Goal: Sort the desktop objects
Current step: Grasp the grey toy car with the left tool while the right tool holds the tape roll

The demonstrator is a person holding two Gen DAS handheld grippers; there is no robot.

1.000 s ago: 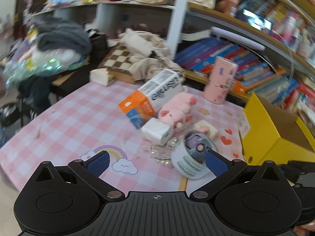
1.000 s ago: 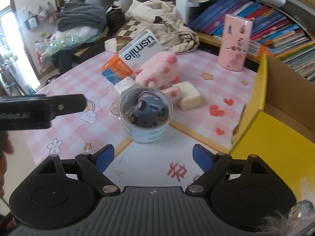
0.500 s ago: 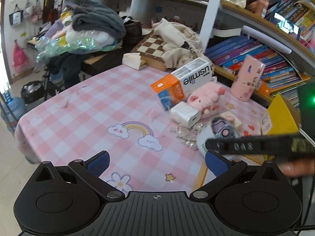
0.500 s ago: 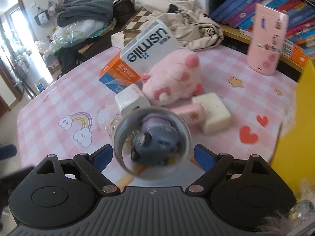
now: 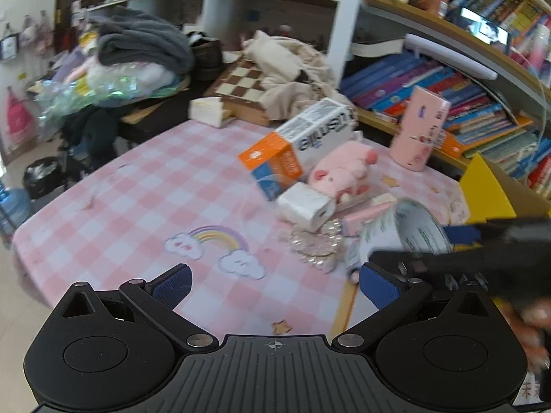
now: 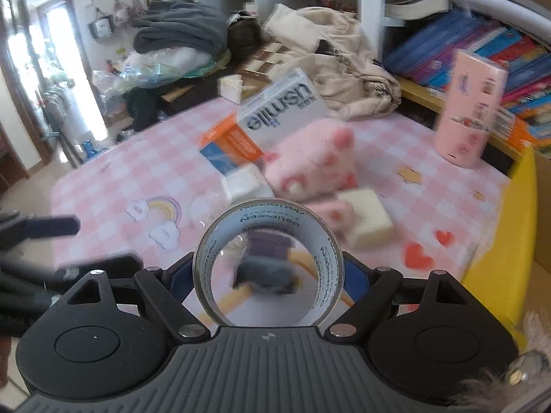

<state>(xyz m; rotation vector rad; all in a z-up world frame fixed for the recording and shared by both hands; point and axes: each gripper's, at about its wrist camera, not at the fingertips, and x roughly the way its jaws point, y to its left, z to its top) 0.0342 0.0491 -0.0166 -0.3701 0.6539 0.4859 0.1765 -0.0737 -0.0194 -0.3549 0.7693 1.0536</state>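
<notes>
A roll of clear tape stands on edge between the fingers of my right gripper, which is shut on it. Through its hole shows a blurred purple-grey gadget on the table. In the left wrist view the same tape roll is tilted, with the right gripper around it at the right edge. My left gripper is open over the pink checked cloth, holding nothing. Behind lie a usmile box, a pink plush pig and a white charger.
A yellow box stands at the right. A tall pink case is upright near the bookshelf. A cream block, a bead bracelet, a chessboard and piled clothes are also about.
My right gripper closed on the tape roll and tipped it up off the purple-grey gadget, which stays on the table. The left gripper drew back to the left, still open.
</notes>
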